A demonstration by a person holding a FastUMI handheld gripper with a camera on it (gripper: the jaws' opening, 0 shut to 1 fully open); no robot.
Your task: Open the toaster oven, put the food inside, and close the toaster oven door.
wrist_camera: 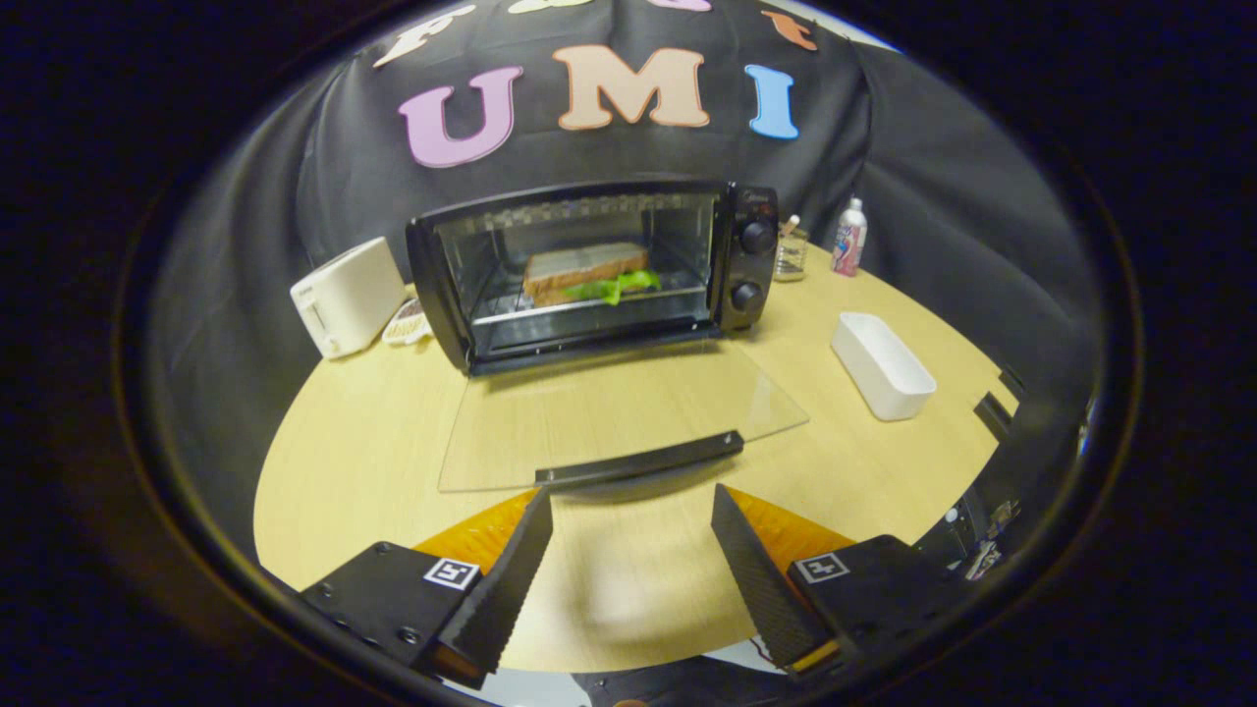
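Observation:
The black toaster oven stands at the back of the round wooden table. Its glass door lies folded down flat toward me, with the black handle bar at its near edge. Inside, on the rack, sits a sandwich with green lettuce sticking out on the right. My gripper is open, its two black fingers spread wide just short of the handle bar, one tip near each end of it. Nothing is between them.
A white toaster stands left of the oven, with a small patterned item between them. Right of the oven are a small glass jar and a bottle. A white rectangular tray lies on the table's right side.

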